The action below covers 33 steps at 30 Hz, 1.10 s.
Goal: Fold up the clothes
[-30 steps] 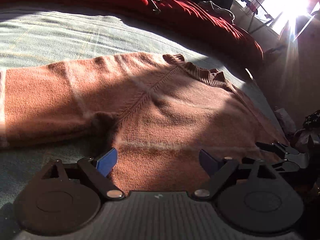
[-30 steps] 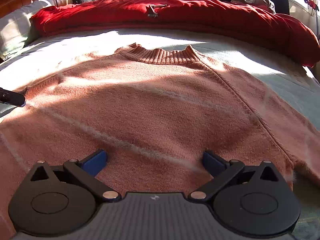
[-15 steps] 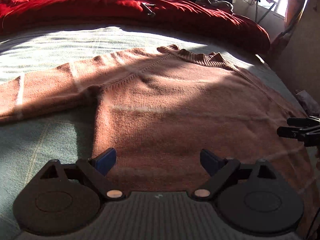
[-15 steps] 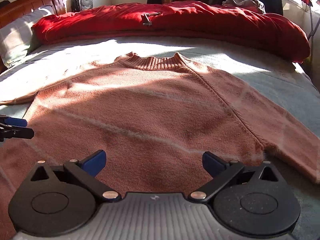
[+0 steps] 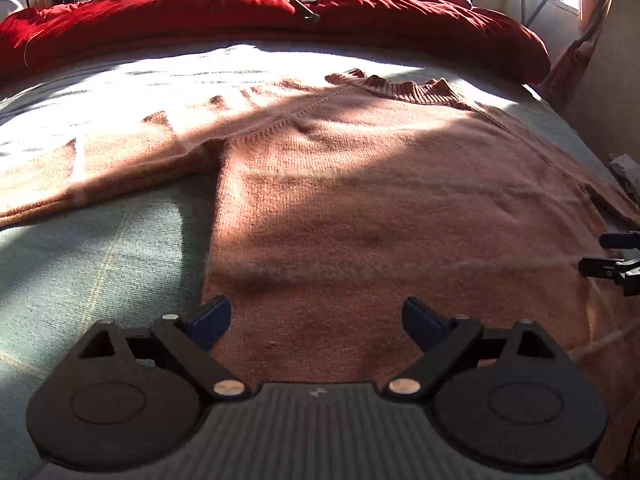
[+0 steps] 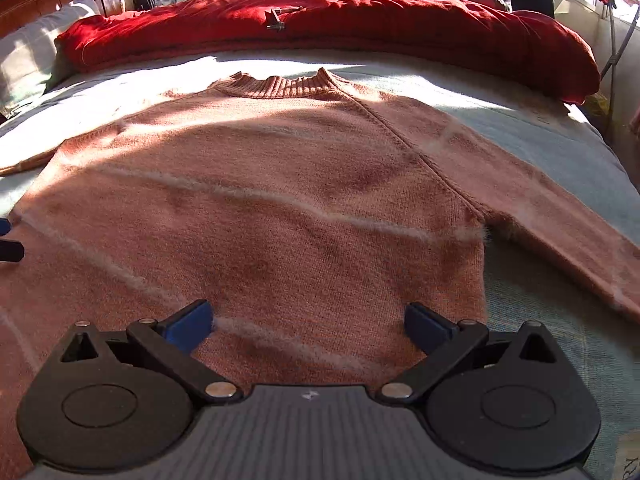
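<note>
both grippers have drawn back toward the hem over the last second, widening the view. the sweater (image 6: 280, 200) lies flat and unfolded on the bed (image 5: 100, 248), sleeves spread. the left gripper (image 5: 316, 316) and right gripper (image 6: 308, 320) stand wide open, holding nothing.

The hem of the sweater (image 5: 360, 216) is hidden behind the body of the left gripper (image 5: 316, 316), and its left sleeve is cut off by the picture's left edge. In the right wrist view the right sleeve runs out at the right edge, so its cuff does not show. The right gripper (image 5: 612, 260) is cut by the frame; only dark finger ends show.
</note>
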Each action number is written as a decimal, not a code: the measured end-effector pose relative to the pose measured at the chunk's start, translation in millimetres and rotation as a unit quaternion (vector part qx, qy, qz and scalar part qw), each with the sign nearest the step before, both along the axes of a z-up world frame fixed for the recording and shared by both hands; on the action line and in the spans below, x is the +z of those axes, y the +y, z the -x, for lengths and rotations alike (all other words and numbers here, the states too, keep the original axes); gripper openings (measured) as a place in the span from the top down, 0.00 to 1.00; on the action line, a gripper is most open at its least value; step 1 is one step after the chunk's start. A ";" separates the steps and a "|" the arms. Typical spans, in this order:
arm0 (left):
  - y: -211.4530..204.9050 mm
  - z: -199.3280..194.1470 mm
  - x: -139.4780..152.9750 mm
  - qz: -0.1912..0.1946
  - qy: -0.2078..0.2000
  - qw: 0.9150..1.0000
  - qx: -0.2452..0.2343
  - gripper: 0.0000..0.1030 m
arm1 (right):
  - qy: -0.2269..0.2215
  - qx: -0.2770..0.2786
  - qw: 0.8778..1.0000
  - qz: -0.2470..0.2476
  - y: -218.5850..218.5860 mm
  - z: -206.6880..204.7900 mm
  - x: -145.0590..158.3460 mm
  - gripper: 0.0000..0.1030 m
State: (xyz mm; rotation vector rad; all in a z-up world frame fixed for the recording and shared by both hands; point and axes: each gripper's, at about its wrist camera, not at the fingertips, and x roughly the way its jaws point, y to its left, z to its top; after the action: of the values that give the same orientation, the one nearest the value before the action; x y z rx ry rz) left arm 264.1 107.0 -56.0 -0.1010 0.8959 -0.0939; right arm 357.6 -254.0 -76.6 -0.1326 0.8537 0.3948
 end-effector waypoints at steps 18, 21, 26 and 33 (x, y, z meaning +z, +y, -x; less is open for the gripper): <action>-38.1 21.9 -12.0 -0.020 0.034 0.997 -0.065 0.10 | 0.008 0.020 1.000 -0.014 13.3 18.0 -10.8 0.00; -33.2 33.5 -5.7 -0.016 0.036 0.998 -0.045 0.10 | 0.018 0.018 1.000 -0.009 14.9 15.1 -11.9 0.00; -29.6 36.8 -6.5 -0.018 0.052 0.998 -0.036 0.10 | 0.020 0.022 1.000 0.010 21.1 12.8 -12.4 0.00; -25.6 54.9 0.2 -0.016 0.073 0.997 -0.012 0.09 | 0.008 0.031 0.999 0.002 16.2 17.2 -13.4 0.00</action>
State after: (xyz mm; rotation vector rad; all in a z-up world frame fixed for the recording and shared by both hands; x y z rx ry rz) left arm 209.2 81.4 -55.8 -0.0689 1.0450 -0.0954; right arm 340.5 -237.8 -90.0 -0.1601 0.8687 0.4525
